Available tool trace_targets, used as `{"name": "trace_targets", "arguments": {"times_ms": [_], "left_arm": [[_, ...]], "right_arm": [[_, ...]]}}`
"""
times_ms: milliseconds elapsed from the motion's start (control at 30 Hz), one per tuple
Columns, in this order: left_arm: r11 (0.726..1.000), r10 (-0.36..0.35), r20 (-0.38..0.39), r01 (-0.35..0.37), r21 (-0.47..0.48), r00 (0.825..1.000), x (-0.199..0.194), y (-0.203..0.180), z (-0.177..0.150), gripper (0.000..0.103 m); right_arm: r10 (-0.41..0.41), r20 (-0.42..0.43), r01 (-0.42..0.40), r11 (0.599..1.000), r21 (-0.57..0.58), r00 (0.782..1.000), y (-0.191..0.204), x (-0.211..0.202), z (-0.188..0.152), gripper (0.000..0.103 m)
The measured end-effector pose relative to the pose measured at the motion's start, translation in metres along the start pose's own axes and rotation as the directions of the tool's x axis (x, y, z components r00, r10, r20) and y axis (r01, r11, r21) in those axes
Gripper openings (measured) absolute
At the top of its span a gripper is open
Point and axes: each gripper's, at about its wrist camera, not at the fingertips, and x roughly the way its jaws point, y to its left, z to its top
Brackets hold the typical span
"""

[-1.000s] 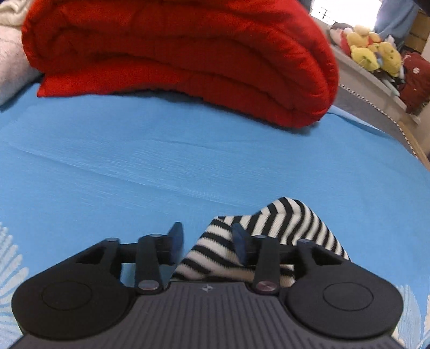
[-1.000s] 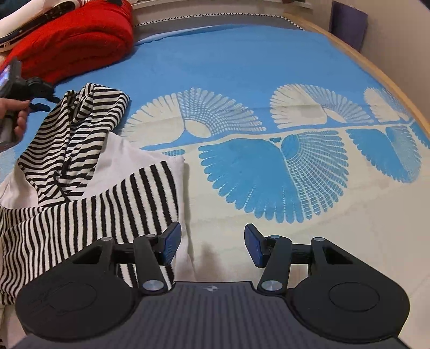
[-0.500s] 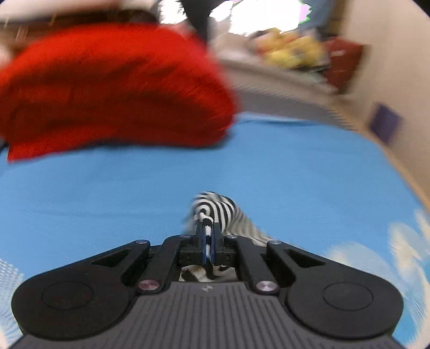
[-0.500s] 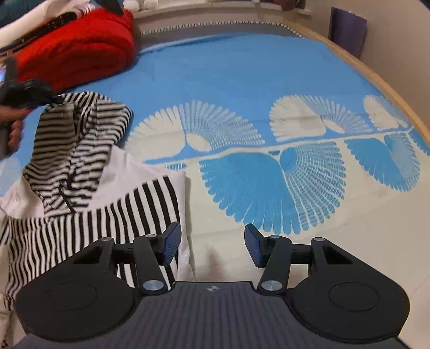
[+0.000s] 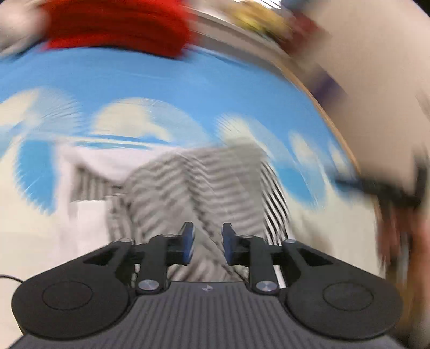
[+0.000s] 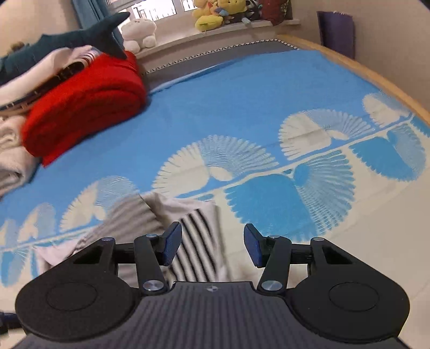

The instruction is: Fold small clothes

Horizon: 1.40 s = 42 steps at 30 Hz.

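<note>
Striped garment (image 6: 199, 239) soft knit cloth; bedspread (image 6: 242, 102) matt woven cloth; red blanket (image 6: 86, 102) fuzzy; right gripper (image 6: 212, 245) matt black plastic.

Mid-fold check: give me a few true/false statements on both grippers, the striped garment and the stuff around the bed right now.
1. The left gripper is open over the striped garment. True; there is a gap between its pads.
2. The right gripper is shut on the garment. False; it is open, and cloth lies below it near its left pad.
3. A folded red blanket lies on the bed. True.
4. The plush toys sit on the red blanket. False; they sit on the window ledge behind the bed.
5. The left wrist view is sharp. False; it is heavily blurred.
</note>
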Motion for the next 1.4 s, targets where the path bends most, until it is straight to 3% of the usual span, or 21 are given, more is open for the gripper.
{"name": "trace_targets", "arguments": {"times_ms": [67,133,267,433,567,600,633,667,700,733,767,900,1000,1067,1100,1133,1200,1233,1300,1367,1400], "left_arm": [[0.991,0.062,0.038,-0.057,-0.124,0.997,0.018,0.013,0.011,0.034],[0.959,0.111,-0.048,-0.12,-0.256,0.993,0.043,0.027,0.009,0.034],[0.897,0.036,-0.173,-0.108,-0.428,0.984,0.088,0.046,0.008,0.044],[0.84,0.086,-0.264,-0.212,-0.5,0.961,0.104,0.058,-0.02,0.044],[0.837,0.074,-0.278,-0.211,-0.504,0.958,0.106,0.062,-0.029,0.043],[0.842,0.07,-0.279,-0.207,-0.498,0.958,0.107,0.061,-0.03,0.042],[0.846,0.066,-0.277,-0.201,-0.494,0.959,0.104,0.059,-0.029,0.032],[0.853,0.062,-0.274,-0.194,-0.485,0.96,0.104,0.058,-0.028,0.011],[0.861,0.065,-0.271,-0.191,-0.471,0.96,0.104,0.056,-0.026,0.003],[0.87,0.072,-0.262,-0.189,-0.455,0.962,0.103,0.055,-0.024,0.001],[0.88,0.097,-0.241,-0.196,-0.433,0.966,0.094,0.05,-0.021,0.001],[0.939,0.197,0.021,-0.183,-0.292,0.98,0.049,0.03,0.009,0.001],[0.955,0.213,0.162,-0.171,-0.242,0.963,0.021,0.028,0.019,0.001],[0.948,0.21,0.138,-0.168,-0.27,0.968,0.019,0.041,0.016,0.001],[0.936,0.195,0.068,-0.165,-0.31,0.978,0.026,0.053,0.012,0.001],[0.922,0.18,-0.019,-0.175,-0.346,0.984,0.036,0.064,0.008,0.003],[0.885,0.144,-0.207,-0.219,-0.41,0.968,0.059,0.084,-0.005,0.006],[0.861,0.123,-0.25,-0.229,-0.454,0.96,0.062,0.095,-0.013,0.01],[0.817,0.103,-0.245,-0.223,-0.533,0.964,0.06,0.106,-0.018,0.024],[0.818,0.116,-0.22,-0.219,-0.532,0.968,0.057,0.103,-0.015,0.045],[0.828,0.125,-0.205,-0.216,-0.518,0.971,0.056,0.098,-0.014,0.047]], "right_arm": [[0.049,-0.023,-0.049,0.998,0.029,0.999,0.004,0.006,-0.004,0.044],[0.084,-0.066,-0.079,0.994,0.076,0.994,0.006,0.018,-0.01,0.041],[0.11,-0.186,-0.086,0.987,0.135,0.976,0.013,0.047,-0.025,0.042],[0.133,-0.315,-0.069,0.976,0.205,0.94,0.026,0.084,-0.05,0.042],[0.102,-0.367,-0.032,0.981,0.191,0.925,0.035,0.11,-0.062,0.042],[0.095,-0.373,-0.026,0.983,0.184,0.923,0.037,0.114,-0.065,0.042],[0.093,-0.375,-0.027,0.984,0.177,0.922,0.04,0.117,-0.066,0.042],[0.092,-0.374,-0.031,0.985,0.168,0.923,0.043,0.118,-0.067,0.04],[0.094,-0.365,-0.038,0.987,0.158,0.926,0.047,0.118,-0.068,0.034],[0.106,-0.347,-0.055,0.987,0.154,0.932,0.049,0.116,-0.066,0.011],[0.128,-0.314,-0.077,0.983,0.169,0.941,0.05,0.112,-0.064,0.001],[0.242,-0.104,-0.211,0.946,0.244,0.965,0.051,0.063,-0.042,0.001],[0.339,0.02,-0.328,0.893,0.307,0.941,0.042,0.022,-0.039,0.001],[0.33,-0.037,-0.297,0.889,0.349,0.943,0.034,0.018,-0.053,0.001],[0.28,-0.135,-0.218,0.909,0.354,0.95,0.03,0.027,-0.064,0.001],[0.219,-0.26,-0.117,0.927,0.357,0.941,0.025,0.041,-0.077,0.001],[0.134,-0.448,0.033,0.938,0.345,0.884,0.016,0.066,-0.098,0.005],[0.111,-0.467,0.061,0.939,0.338,0.877,0.014,0.07,-0.102,0.005],[0.1,-0.395,0.037,0.945,0.326,0.913,0.017,0.062,-0.093,0.008],[0.119,-0.303,-0.027,0.957,0.29,0.946,0.026,0.053,-0.076,0.033],[0.116,-0.264,-0.041,0.961,0.275,0.957,0.029,0.052,-0.069,0.039]]}}
